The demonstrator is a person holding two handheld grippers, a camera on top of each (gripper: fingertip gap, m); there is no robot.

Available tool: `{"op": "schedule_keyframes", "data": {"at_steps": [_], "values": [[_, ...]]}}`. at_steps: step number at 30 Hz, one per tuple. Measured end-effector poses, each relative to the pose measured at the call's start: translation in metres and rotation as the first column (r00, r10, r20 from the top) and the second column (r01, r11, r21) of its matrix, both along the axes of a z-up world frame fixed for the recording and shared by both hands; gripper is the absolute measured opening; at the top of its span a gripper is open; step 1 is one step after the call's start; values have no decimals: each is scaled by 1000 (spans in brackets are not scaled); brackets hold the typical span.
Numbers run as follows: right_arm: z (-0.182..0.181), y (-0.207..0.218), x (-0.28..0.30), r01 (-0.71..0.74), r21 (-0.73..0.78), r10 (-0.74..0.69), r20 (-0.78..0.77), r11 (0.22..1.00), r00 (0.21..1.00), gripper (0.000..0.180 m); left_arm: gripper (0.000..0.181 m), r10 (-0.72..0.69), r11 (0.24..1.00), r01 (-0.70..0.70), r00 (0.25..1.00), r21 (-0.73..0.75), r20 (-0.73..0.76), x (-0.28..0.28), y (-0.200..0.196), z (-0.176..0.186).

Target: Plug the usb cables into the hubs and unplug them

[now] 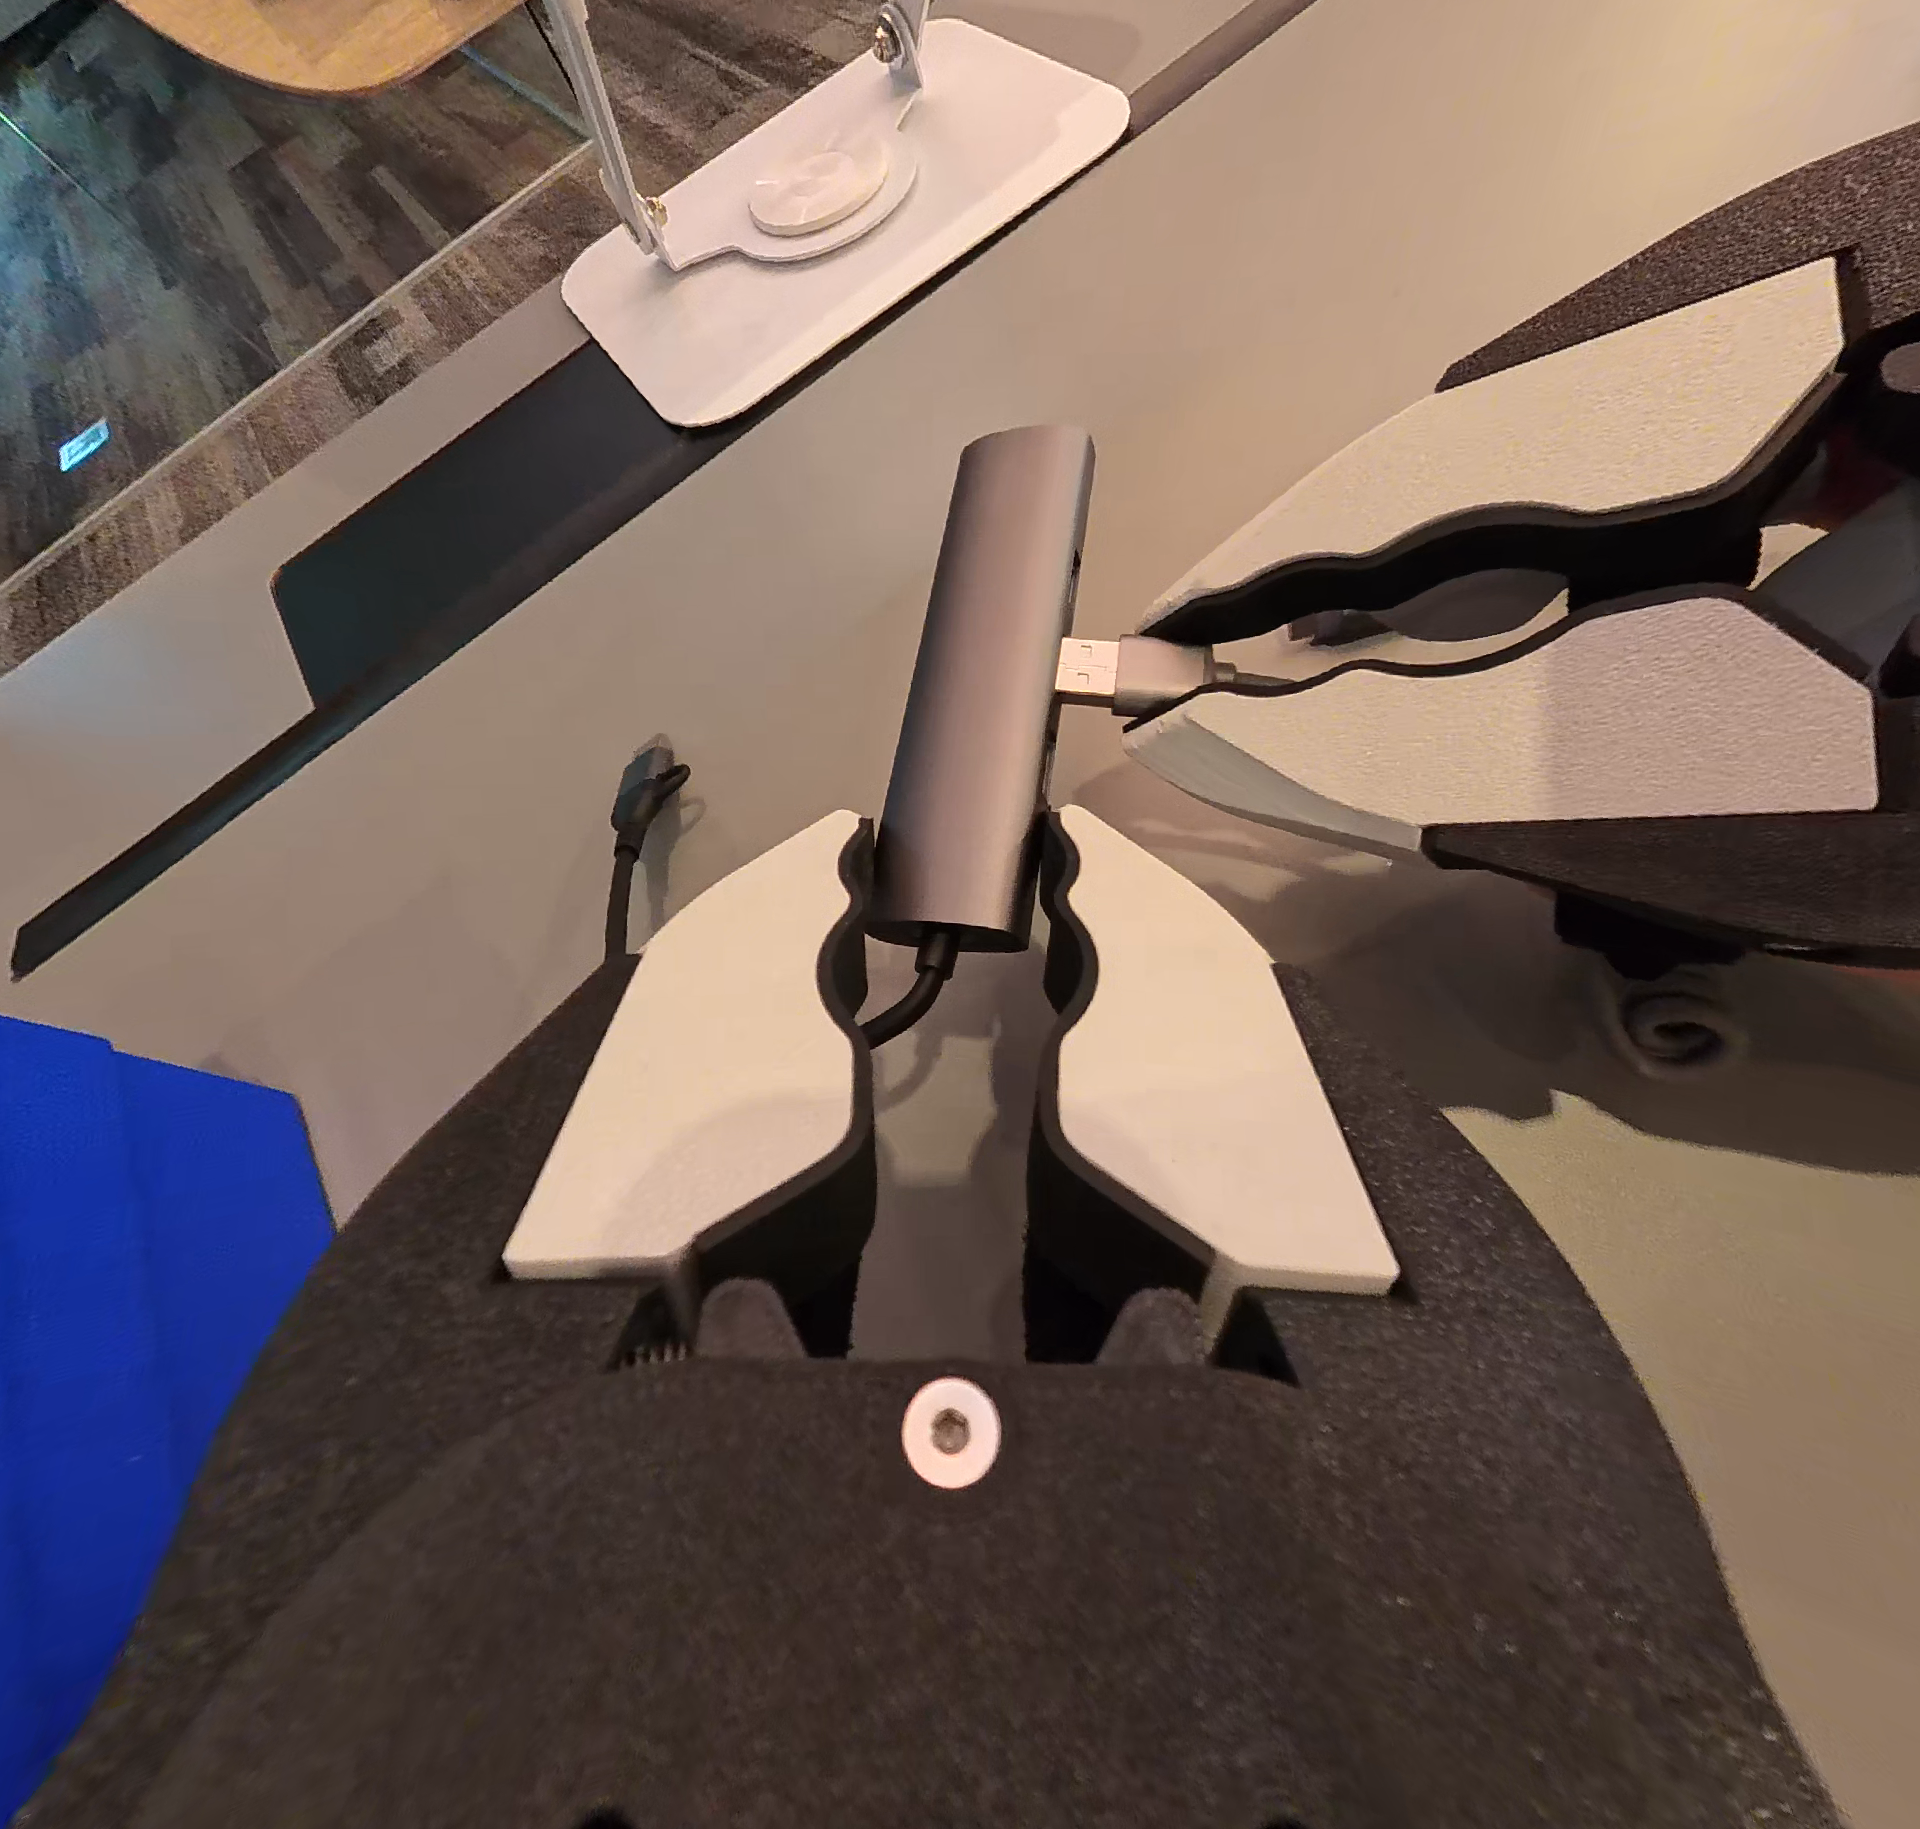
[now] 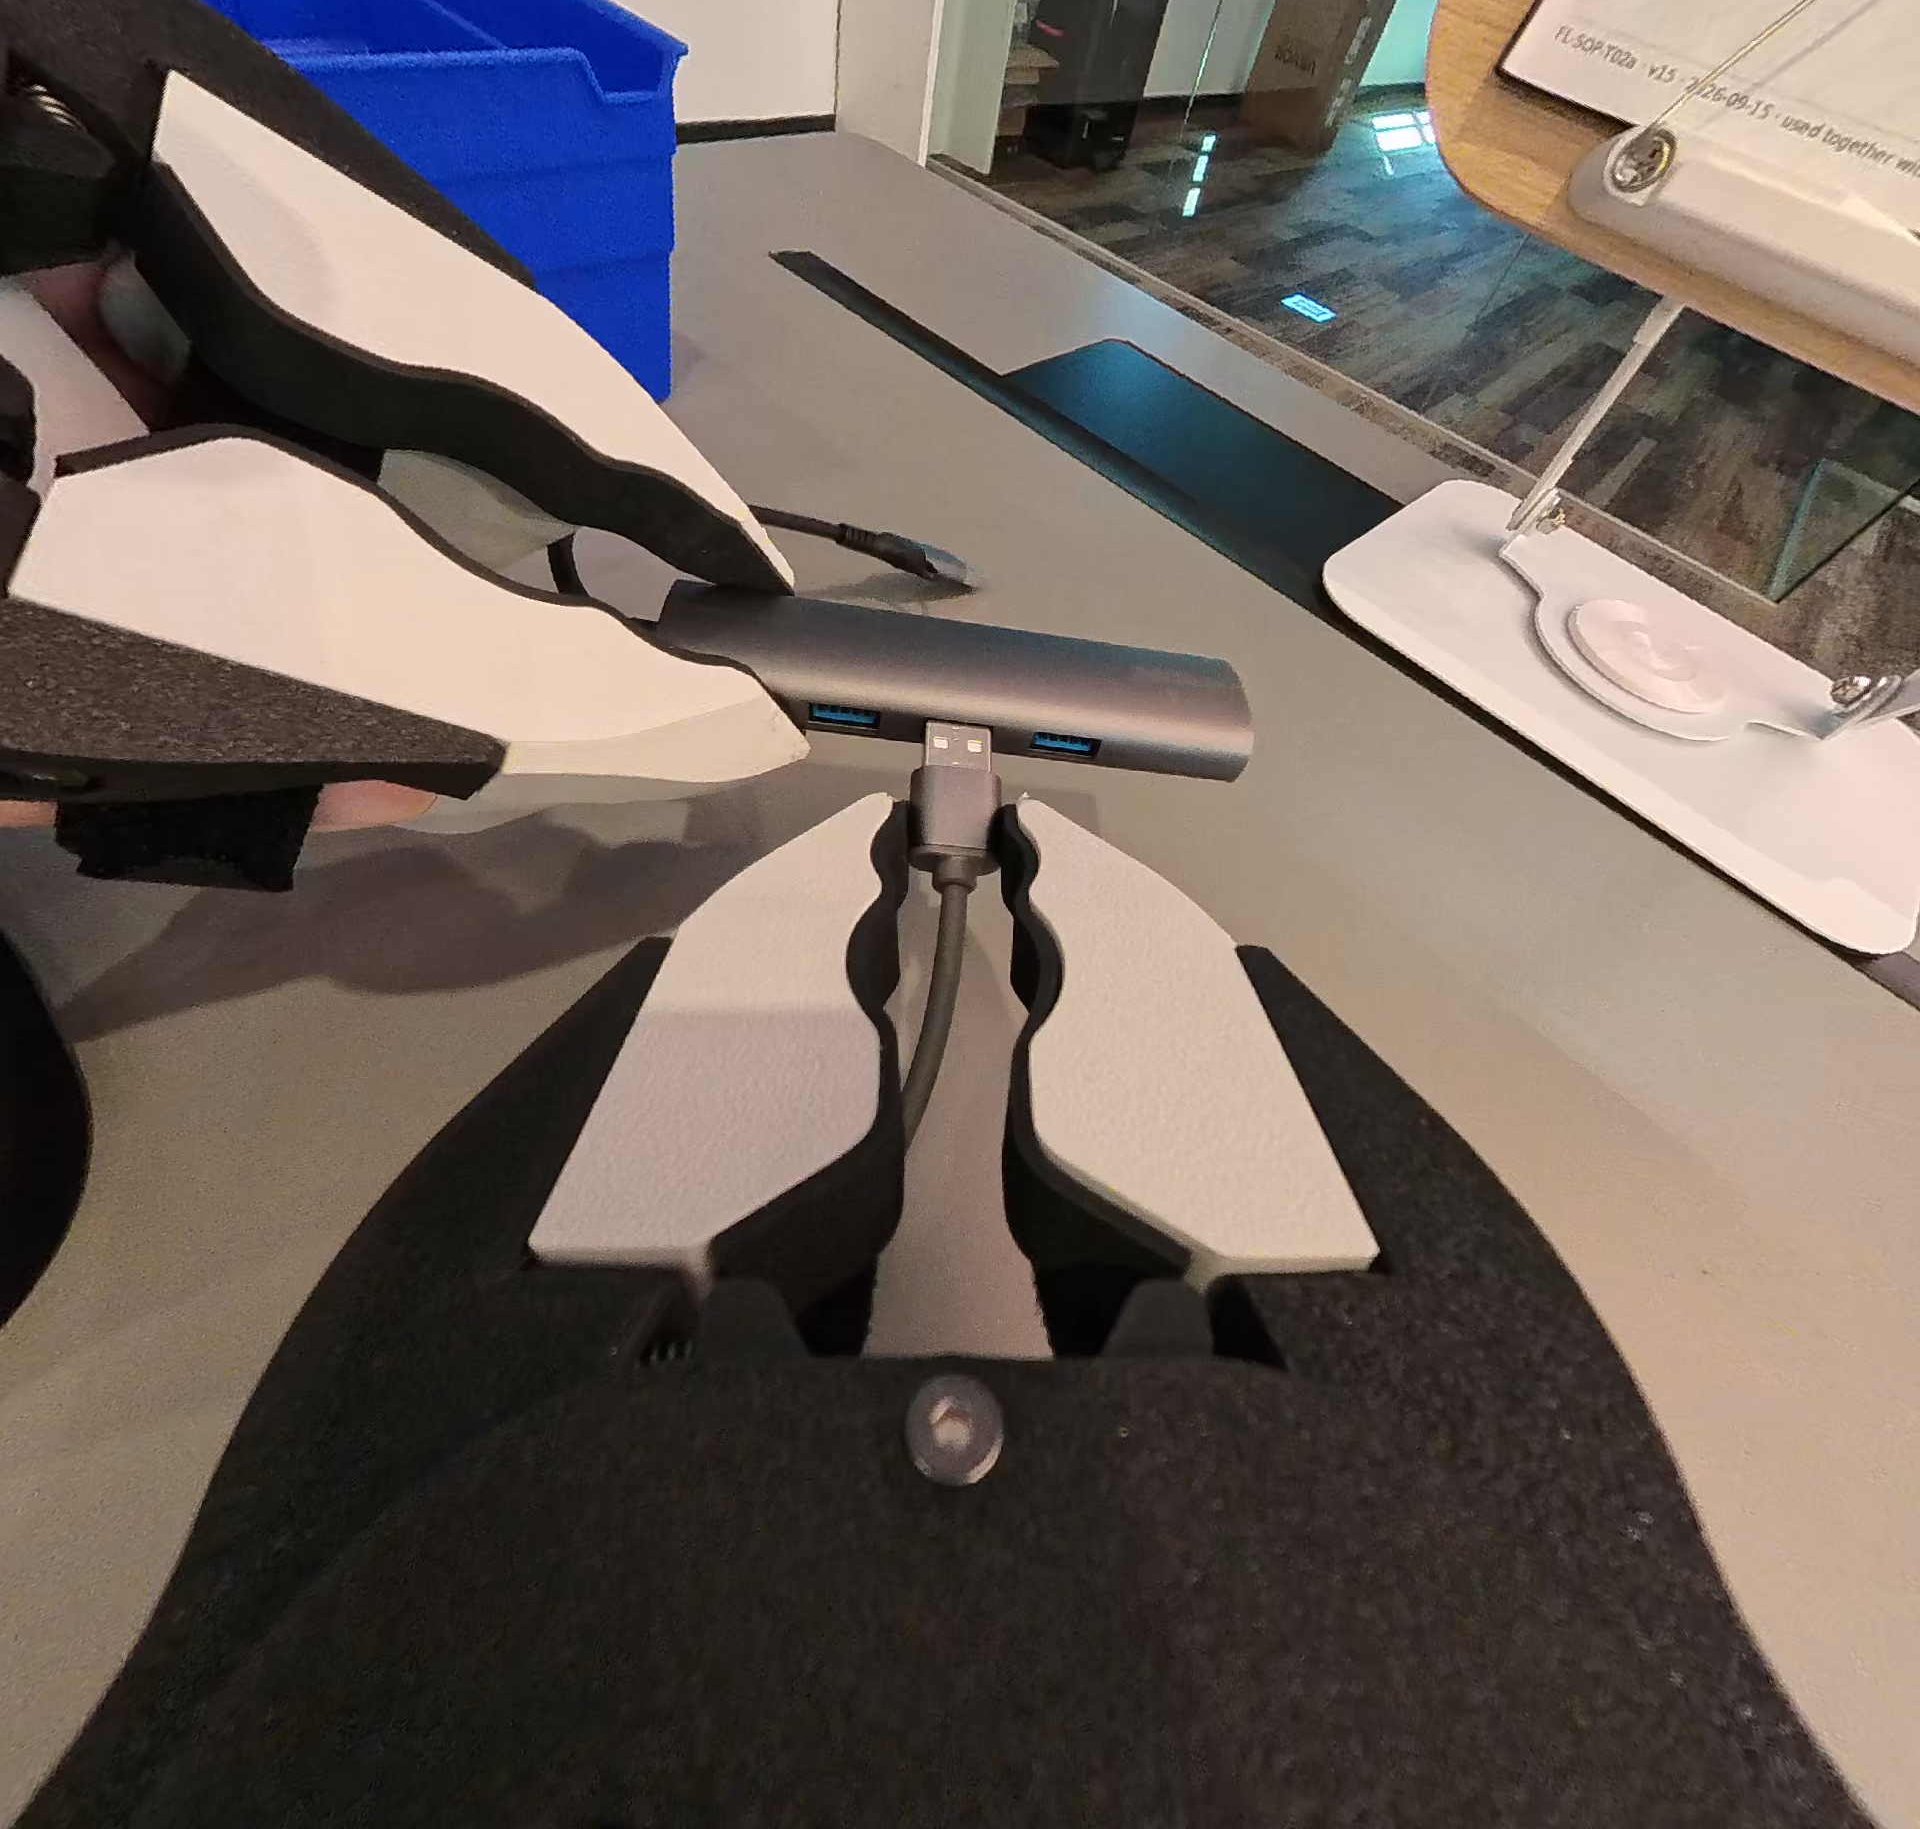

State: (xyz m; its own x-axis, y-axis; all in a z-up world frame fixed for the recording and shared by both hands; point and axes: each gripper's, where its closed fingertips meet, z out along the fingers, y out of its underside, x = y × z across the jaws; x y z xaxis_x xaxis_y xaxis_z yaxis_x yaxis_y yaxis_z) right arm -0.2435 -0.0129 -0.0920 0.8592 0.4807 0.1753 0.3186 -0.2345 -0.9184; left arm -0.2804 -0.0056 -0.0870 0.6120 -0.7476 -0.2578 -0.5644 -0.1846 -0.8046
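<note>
Right gripper [image 2: 954,823] pinches USB plug [image 2: 958,753], tip hidden inside hub [image 2: 997,683].

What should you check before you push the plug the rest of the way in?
1. Left gripper holds the hub by its cable end: ok.
2. Right gripper is shut on the USB plug: ok.
3. Plug's metal tip sits at the middle port, between the two blue ports: ok.
4. Plug fully seated: not ok, bare metal shows outside the hub.
5. Plug lined up straight with the port: ok, as far as both views show.
6. Hub's own cable lies slack on the table, clear of the plug: ok.
</note>
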Motion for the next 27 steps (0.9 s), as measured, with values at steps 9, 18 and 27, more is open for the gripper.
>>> {"op": "schedule_keyframes", "data": {"at_steps": [9, 18, 27], "values": [[1, 0, 3, -1, 6, 1, -13, 1000, 1000, 16, 30, -21, 998, 21, 1000, 54, -14, 4, -1, 2], [0, -1, 3, -4, 4, 4, -4, 1000, 1000, 16, 29, -41, 996, 47, 997, 82, -68, 5, -2, -1], [-1, -1, 3, -15, -6, 15, 2, 1000, 1000, 16, 28, -64, 992, 74, 994, 104, -89, 5, -2, -1]]}}
